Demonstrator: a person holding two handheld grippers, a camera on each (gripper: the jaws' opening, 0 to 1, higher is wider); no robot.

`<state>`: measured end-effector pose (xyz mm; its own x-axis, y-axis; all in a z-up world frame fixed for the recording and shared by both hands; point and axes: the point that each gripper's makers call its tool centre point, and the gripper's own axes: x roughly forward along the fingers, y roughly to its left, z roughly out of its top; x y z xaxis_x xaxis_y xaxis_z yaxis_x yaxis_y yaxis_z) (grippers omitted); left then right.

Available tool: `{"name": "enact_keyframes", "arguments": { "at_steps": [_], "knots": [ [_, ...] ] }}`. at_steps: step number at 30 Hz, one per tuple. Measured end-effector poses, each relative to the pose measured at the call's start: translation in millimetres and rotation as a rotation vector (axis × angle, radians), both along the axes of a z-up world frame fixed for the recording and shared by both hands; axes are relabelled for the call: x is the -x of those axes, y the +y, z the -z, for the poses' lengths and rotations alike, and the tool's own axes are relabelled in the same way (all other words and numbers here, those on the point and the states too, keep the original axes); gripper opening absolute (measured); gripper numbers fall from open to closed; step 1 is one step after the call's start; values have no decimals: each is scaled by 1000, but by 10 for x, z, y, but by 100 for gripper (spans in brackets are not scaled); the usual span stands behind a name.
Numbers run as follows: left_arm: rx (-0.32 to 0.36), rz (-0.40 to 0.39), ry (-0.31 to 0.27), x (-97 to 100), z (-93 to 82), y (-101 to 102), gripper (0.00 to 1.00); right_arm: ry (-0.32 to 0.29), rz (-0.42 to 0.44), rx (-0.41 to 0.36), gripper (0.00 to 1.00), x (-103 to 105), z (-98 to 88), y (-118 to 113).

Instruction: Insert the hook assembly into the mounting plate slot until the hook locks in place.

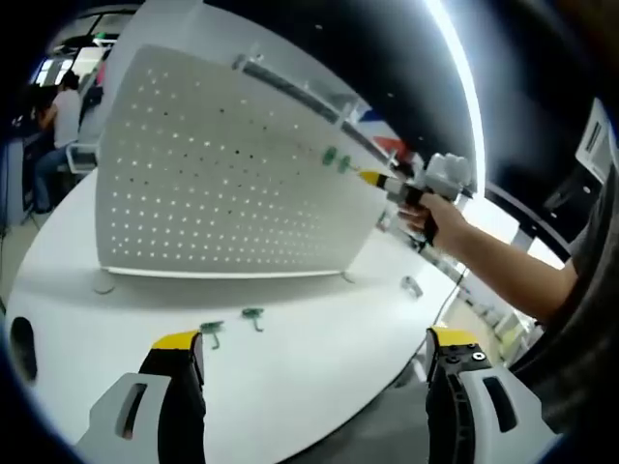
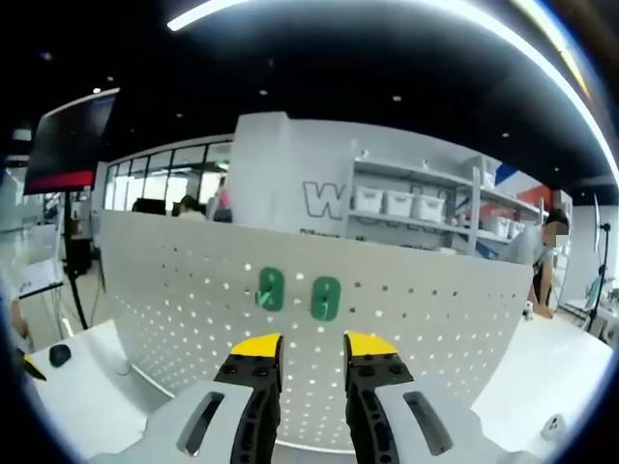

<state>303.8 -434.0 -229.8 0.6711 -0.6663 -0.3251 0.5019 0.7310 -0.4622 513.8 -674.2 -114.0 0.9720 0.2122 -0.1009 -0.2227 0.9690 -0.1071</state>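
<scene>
We see the white perforated mounting plate (image 1: 222,164) standing upright on the white table (image 1: 319,358), filling the upper left of the left gripper view, with two green hooks (image 2: 298,293) already seated side by side at centre frame in the right gripper view. Two more green hooks (image 1: 232,324) lie on the table at lower centre, above the left gripper (image 1: 314,348), whose jaws are spread wide and empty. Our right gripper (image 2: 311,346), held near the seated hooks, has its jaws drawn close with a narrow gap and nothing between them.

One pegboard (image 1: 222,164), two green hooks mounted on it (image 2: 271,289), two green hooks on table (image 1: 212,332)
</scene>
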Motion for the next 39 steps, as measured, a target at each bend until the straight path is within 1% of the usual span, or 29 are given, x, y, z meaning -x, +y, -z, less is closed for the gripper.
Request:
{"name": "enact_keyframes", "arguments": {
  "at_steps": [1, 4, 6, 7, 8, 10, 14, 15, 16, 18, 20, 23, 27, 28, 29, 31, 34, 37, 39],
  "knots": [
    [0, 1, 1, 4, 3, -1, 97, 8, -4, -6, 24, 45, 26, 8],
    [-5, 6, 2, 14, 14, -8, 96, 24, -16, 20, 24, 159, 136, 30],
    [-17, 12, 2, 19, 32, -10, 96, 60, -32, 12, 24, 236, 281, 44],
    [-27, 11, 4, 18, 49, -5, 96, 110, -54, -16, 24, 314, 417, 85],
    [-35, 9, 5, 16, 60, 1, 97, 127, -52, -28, 25, 361, 477, 83],
    [-42, 8, 7, 15, 80, 14, 97, 142, -57, -45, 25, 476, 576, 97],
    [-51, 13, 13, 18, 109, 18, 97, 204, -98, -18, 26, 704, 834, 222],
    [-55, 16, 14, 20, 118, 16, 97, 211, -107, -12, 26, 726, 861, 240],
    [-63, 20, 15, 22, 132, 15, 96, 232, -120, -3, 26, 784, 929, 273],
    [-69, 22, 14, 22, 140, 16, 96, 263, -154, -8, 29, 881, 1017, 356],
    [-68, 25, 17, 27, 141, 10, 96, 287, -172, -10, 31, 943, 1079, 410],
    [-63, 24, 19, 30, 143, 8, 97, 314, -213, 4, 30, 1082, 1194, 531],
    [-55, 27, 29, 43, 173, -3, 99, 356, -249, -4, 30, 1264, 1344, 681],
    [-60, 30, 32, 52, 186, -11, 99, 371, -273, -7, 30, 1323, 1392, 752],
    [-65, 34, 33, 58, 197, -15, 99, 379, -313, 28, 30, 1383, 1439, 825],
    [-83, 44, 36, 66, 239, -27, 99, 391, -341, 67, 30, 1454, 1499, 889],
    [-105, 64, 41, 62, 302, -29, 99, 411, -369, 40, 30, 1558, 1522, 984],
    [-95, 82, 51, 35, 319, -53, 99, 429, -382, 37, 30, 1649, 1573, 1024],
    [-105, 99, 53, 10, 338, -61, 99, 436, -387, 30, 30, 1701, 1607, 1040]
  ]
}}
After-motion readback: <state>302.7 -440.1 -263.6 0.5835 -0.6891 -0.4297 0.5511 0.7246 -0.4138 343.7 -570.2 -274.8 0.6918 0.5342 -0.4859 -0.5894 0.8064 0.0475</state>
